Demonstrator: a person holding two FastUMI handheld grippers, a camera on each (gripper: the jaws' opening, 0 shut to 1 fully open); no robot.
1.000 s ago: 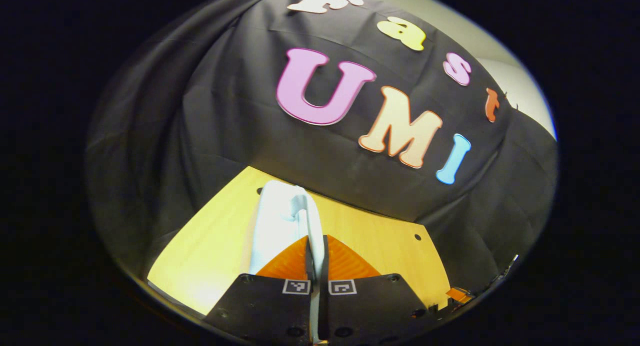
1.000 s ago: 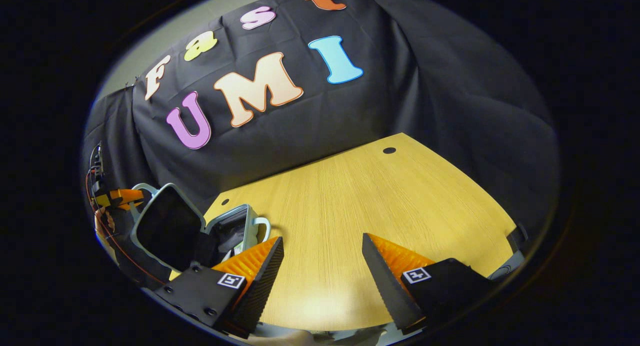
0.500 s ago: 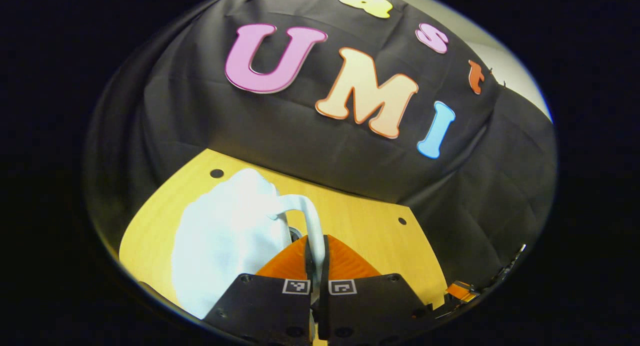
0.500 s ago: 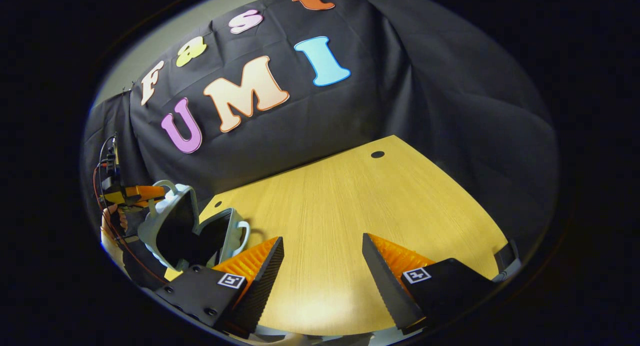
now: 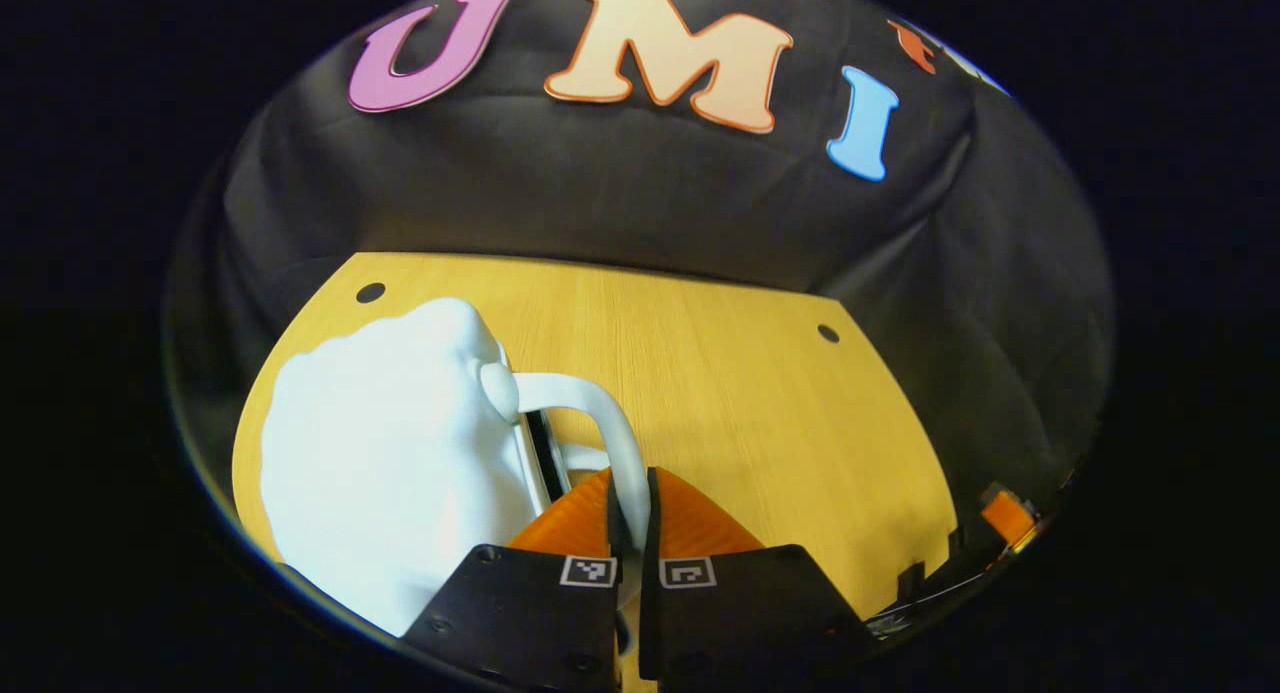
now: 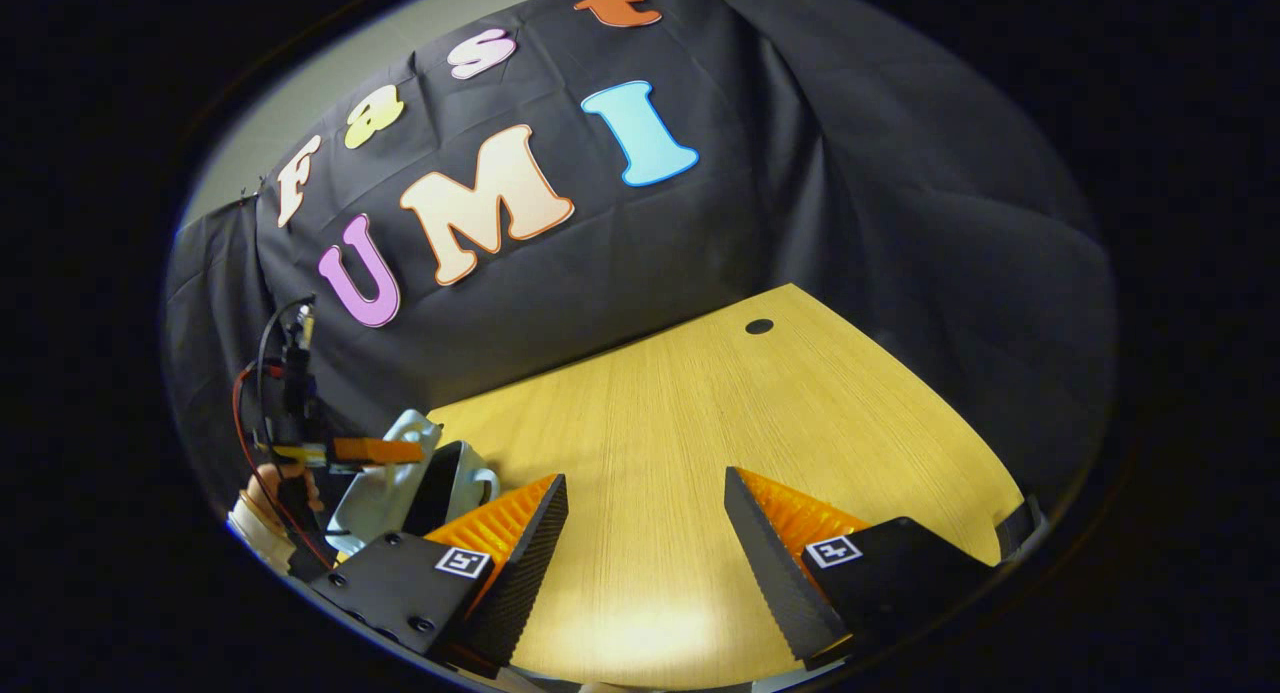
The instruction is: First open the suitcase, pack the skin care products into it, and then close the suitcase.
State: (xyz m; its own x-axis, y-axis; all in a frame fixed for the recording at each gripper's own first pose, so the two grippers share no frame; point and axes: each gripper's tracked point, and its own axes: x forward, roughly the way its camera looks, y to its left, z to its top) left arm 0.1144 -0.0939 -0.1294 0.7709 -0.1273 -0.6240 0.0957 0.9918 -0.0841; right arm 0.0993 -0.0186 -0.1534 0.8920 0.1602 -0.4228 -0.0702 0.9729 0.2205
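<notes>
Suitcase lid nearly lowered shut, gripped by its handle.

Left tool (image 5: 628, 498) clamped tight on the pale suitcase handle (image 5: 600, 413), likely so as to steer the lid down; white suitcase (image 5: 390, 473) lay just ahead and left of that tool on the wooden counter (image 5: 720, 393), a dark gap left at the seam. Right tool (image 6: 645, 533) held wide and empty above bare counter, suitcase (image 6: 400, 483) off to its left, apparently kept clear of the closing lid.
</notes>
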